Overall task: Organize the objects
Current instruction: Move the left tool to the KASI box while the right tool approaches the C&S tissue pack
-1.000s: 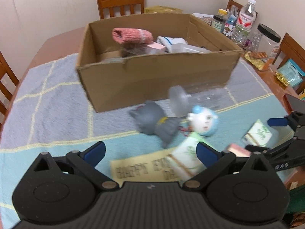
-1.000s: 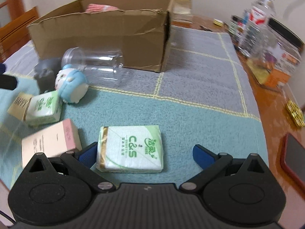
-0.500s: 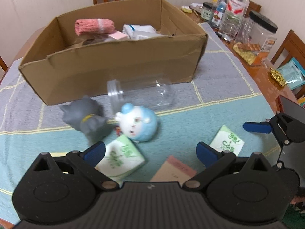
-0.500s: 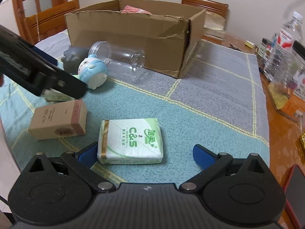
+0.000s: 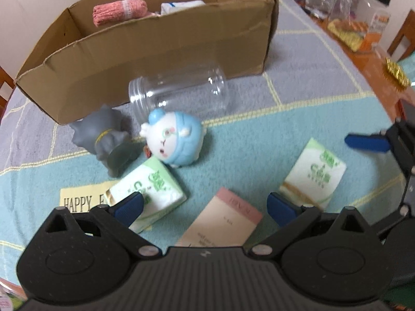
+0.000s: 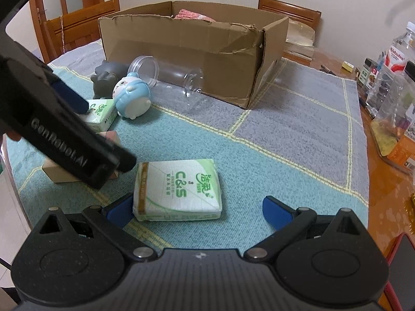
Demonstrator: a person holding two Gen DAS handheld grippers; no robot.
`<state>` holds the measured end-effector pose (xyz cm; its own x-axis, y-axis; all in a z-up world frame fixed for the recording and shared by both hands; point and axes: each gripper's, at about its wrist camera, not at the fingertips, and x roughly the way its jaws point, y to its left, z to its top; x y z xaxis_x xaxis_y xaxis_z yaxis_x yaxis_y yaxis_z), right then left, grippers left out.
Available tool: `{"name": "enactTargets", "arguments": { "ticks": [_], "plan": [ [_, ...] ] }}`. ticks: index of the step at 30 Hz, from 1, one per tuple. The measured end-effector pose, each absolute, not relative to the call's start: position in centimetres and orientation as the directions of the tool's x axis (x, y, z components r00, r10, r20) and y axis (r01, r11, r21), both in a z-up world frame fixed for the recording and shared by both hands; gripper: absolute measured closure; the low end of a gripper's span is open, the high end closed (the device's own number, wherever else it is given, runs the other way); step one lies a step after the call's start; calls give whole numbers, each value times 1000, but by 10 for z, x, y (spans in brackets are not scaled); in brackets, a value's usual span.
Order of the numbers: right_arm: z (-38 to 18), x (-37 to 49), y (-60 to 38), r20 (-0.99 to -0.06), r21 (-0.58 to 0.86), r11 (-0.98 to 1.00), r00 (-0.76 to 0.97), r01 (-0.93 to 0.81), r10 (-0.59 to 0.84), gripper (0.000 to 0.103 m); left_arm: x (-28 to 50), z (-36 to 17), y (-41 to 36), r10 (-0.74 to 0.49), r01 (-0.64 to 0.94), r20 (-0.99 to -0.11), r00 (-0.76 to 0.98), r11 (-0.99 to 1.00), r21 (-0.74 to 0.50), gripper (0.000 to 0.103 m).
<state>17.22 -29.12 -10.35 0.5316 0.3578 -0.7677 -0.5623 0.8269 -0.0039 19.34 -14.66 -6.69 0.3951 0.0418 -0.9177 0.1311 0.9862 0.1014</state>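
A cardboard box holding a pink rolled cloth stands at the back; it also shows in the right wrist view. In front lie a clear jar, a grey cat figure, a blue-white toy, a tissue pack and a pink-edged carton. My left gripper is open above the carton. My right gripper is open, with a second tissue pack between its fingers, lying on the cloth.
A yellow card lies at the left under the tissue pack. Bottles and jars crowd the table's right side. A phone lies near the right edge. Wooden chairs stand around the table.
My left gripper has moved right and down towards the pink-edged carton and tissue pack. My right gripper has stayed over its tissue pack. Both stay open.
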Motion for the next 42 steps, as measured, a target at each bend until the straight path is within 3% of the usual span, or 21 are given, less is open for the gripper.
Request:
{"name": "enactTargets", "arguments": {
  "ticks": [17, 24, 34, 42],
  "plan": [
    [-103, 169, -294, -747, -5, 808, 539, -589, 389, 0, 167, -59, -129, 149, 140, -914, 377, 966, 215, 2],
    [-103, 170, -295, -747, -4, 801, 534, -599, 396, 0, 153, -63, -111, 196, 66, -913, 357, 970, 234, 2],
    [-104, 170, -294, -739, -5, 805, 544, -593, 397, 0, 135, -61, -104, 135, -49, -907, 398, 991, 126, 2],
    [-103, 170, -293, -746, -5, 815, 546, -579, 383, 0, 116, -47, -96, 132, -81, -880, 456, 991, 107, 2]
  ]
}}
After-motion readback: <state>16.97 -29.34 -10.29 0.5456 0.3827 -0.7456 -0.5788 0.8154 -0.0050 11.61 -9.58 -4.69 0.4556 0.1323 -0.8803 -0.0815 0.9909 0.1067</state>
